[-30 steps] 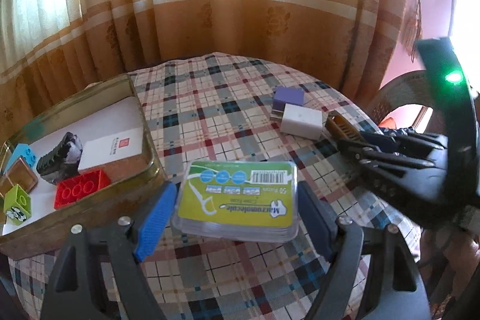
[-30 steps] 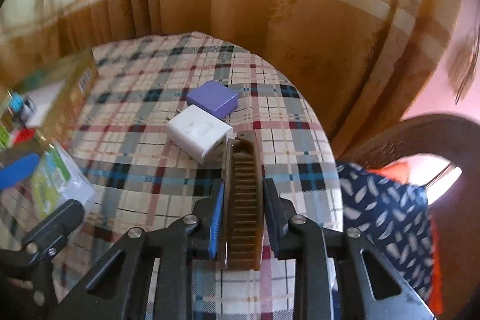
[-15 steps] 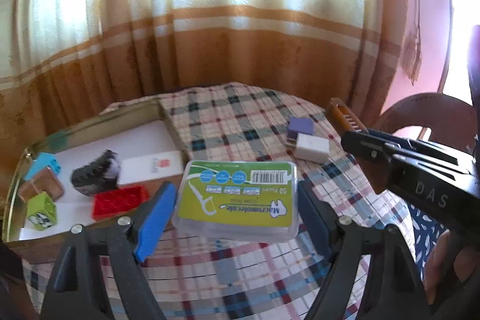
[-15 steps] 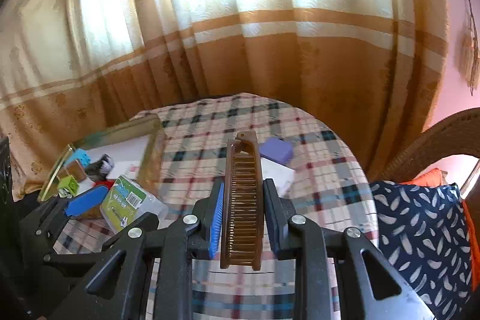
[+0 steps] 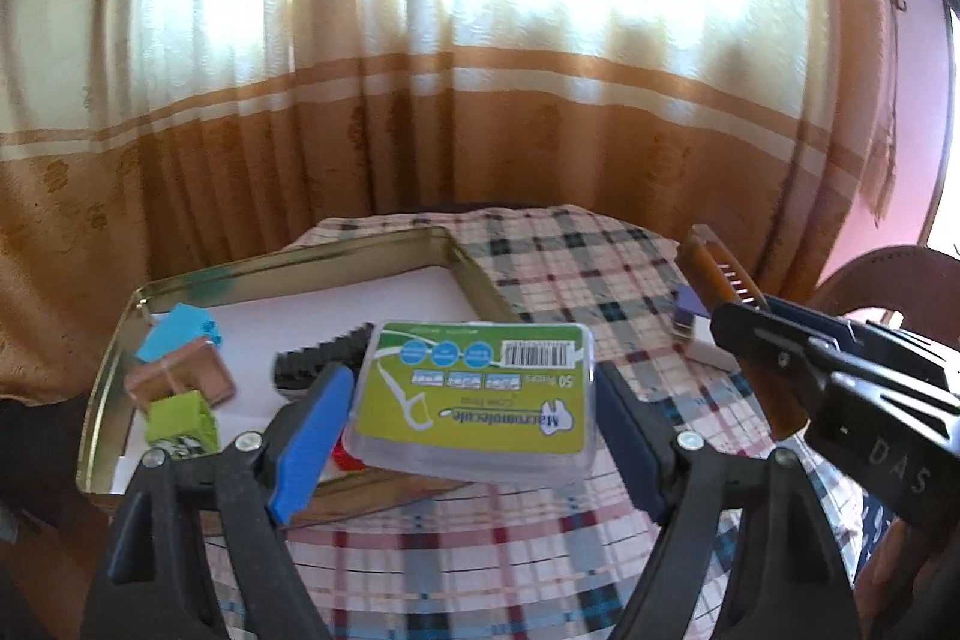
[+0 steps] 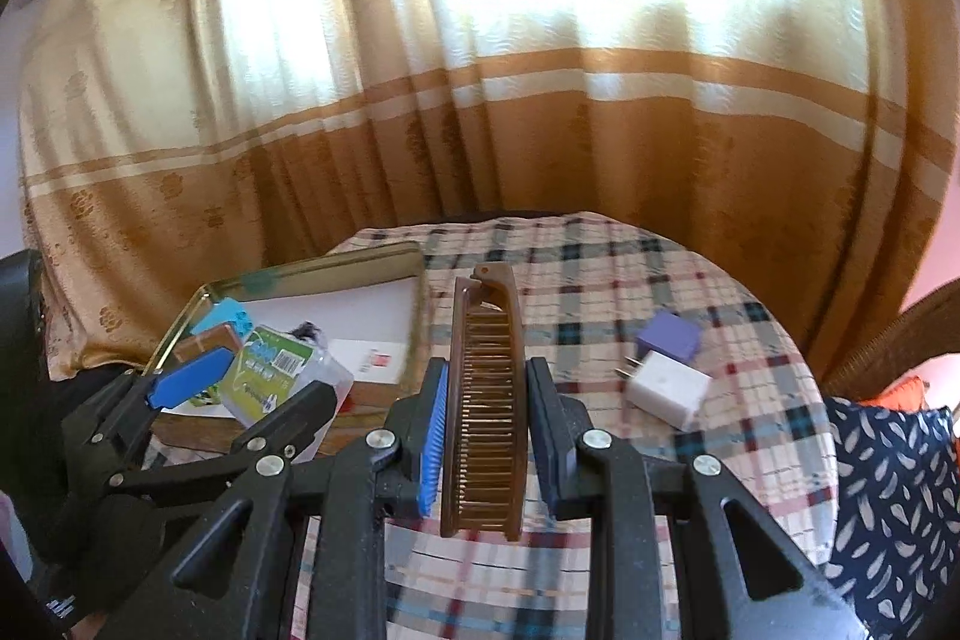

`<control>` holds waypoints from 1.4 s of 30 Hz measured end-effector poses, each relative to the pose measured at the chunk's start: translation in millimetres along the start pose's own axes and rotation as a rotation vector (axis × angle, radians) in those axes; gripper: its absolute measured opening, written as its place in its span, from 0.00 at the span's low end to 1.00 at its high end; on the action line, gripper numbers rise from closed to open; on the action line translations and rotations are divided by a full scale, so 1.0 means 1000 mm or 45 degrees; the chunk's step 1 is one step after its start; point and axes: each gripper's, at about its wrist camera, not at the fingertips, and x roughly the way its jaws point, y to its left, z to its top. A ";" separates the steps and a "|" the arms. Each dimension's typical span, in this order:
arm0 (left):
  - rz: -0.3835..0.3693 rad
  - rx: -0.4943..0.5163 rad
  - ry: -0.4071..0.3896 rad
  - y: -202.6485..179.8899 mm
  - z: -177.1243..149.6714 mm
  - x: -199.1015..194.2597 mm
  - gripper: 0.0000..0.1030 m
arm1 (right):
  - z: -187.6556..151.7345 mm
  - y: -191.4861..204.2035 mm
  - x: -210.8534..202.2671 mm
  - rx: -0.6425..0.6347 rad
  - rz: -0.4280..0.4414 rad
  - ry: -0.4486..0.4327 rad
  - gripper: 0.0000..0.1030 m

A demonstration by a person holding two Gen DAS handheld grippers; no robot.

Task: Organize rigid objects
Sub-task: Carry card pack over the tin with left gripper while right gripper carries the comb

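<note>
My left gripper (image 5: 474,391) is shut on a clear floss-pick box with a green label (image 5: 480,394), held in the air above the near right corner of a gold tin tray (image 5: 300,265). The tray holds a blue brick (image 5: 180,334), a brown box (image 5: 180,379), a green block (image 5: 180,418), a black brush (image 5: 318,355) and a partly hidden red brick. My right gripper (image 6: 487,379) is shut on a brown folding comb (image 6: 486,400), lifted above the plaid table (image 6: 600,280) just right of the tray (image 6: 312,274). In the right wrist view the left gripper (image 6: 240,388) hangs over the tray.
A purple block (image 6: 669,337) and a white plug charger (image 6: 666,388) lie on the table's right side. A white card (image 6: 366,358) lies in the tray. A wicker chair with a patterned cushion (image 6: 888,460) stands right of the table; curtains (image 6: 540,160) hang behind.
Both grippers have risen and swung left toward the tray, each keeping its grip. The floss box now hangs over the tray's near corner, and the comb has left the chargers behind.
</note>
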 end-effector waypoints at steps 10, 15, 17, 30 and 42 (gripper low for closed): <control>0.114 -0.119 -0.016 0.052 0.006 0.000 0.79 | 0.013 0.042 0.012 -0.059 0.078 -0.006 0.27; 0.168 -0.144 -0.036 0.070 0.010 0.000 0.79 | 0.021 0.062 0.020 -0.088 0.113 -0.014 0.27; 0.185 -0.157 -0.037 0.076 0.011 0.002 0.79 | 0.024 0.068 0.025 -0.103 0.115 -0.016 0.27; 0.250 -0.217 -0.024 0.110 0.016 0.016 0.79 | 0.037 0.092 0.052 -0.092 0.157 -0.011 0.27; 0.256 -0.239 0.006 0.123 0.011 0.026 0.79 | 0.033 0.096 0.069 -0.081 0.172 0.033 0.27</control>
